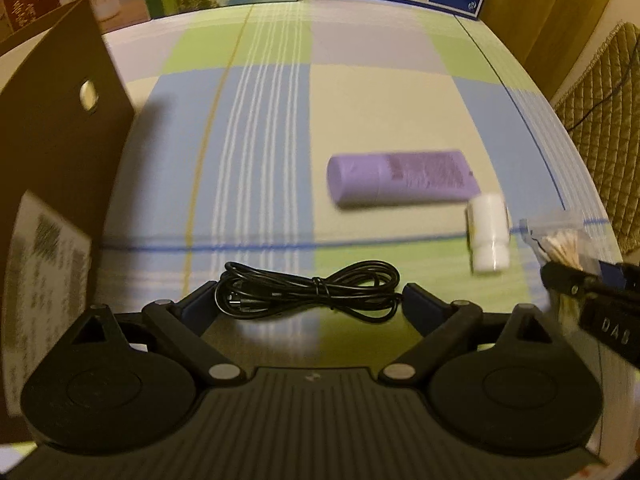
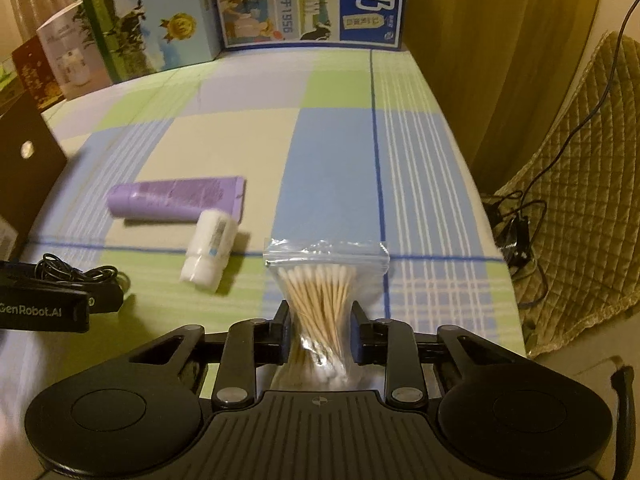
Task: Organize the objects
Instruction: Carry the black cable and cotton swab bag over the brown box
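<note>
My right gripper is shut on a clear zip bag of cotton swabs, pinching its middle so the sticks bunch together. The same bag and right gripper show at the right edge of the left wrist view. My left gripper stands open, its fingers on either side of a coiled black cable lying on the checked tablecloth. A purple tube lies on its side further out, with a small white bottle beside it. The tube, bottle and cable also show in the right wrist view.
A dark cardboard box stands at the table's left. Milk cartons and printed boxes line the far edge. A quilted chair cushion with a cable on it sits beyond the table's right edge.
</note>
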Demonstrator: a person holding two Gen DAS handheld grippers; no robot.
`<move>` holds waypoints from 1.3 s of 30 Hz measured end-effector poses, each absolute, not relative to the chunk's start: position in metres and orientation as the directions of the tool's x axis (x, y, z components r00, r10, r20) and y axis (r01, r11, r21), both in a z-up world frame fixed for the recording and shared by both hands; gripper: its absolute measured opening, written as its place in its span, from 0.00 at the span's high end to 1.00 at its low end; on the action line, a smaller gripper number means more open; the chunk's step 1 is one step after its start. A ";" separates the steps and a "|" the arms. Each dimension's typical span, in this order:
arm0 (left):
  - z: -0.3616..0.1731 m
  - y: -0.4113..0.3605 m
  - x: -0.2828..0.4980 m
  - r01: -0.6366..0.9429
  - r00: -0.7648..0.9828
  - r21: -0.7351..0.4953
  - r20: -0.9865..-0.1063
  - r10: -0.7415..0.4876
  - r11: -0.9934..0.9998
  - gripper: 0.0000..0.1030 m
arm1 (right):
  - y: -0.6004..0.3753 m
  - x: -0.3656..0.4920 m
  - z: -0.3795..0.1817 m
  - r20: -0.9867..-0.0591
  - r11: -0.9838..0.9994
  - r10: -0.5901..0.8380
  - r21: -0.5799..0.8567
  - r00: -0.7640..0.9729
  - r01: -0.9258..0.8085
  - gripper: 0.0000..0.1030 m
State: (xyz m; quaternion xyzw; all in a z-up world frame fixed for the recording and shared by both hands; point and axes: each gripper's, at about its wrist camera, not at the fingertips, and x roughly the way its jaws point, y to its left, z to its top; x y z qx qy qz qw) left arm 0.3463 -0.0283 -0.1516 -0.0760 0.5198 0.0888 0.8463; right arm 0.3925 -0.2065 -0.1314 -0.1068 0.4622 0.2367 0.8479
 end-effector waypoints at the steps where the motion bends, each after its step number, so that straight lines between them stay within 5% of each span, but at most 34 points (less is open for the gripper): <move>1: -0.151 -0.028 0.341 -0.226 0.441 -0.035 -0.895 0.071 0.973 0.09 | -0.208 0.389 -0.131 -0.837 0.864 0.306 0.043 0.454 -0.502 0.77; 23: -0.078 -0.028 0.223 -0.113 0.539 -0.116 -0.841 -0.037 0.987 0.09 | -0.222 0.284 -0.061 -0.790 0.784 0.502 0.244 0.352 -0.570 0.79; 39: -0.014 0.070 0.142 -0.252 0.632 -0.112 -0.771 0.076 0.961 0.09 | -0.115 0.217 -0.020 -0.700 0.620 0.660 0.301 0.273 -0.724 0.79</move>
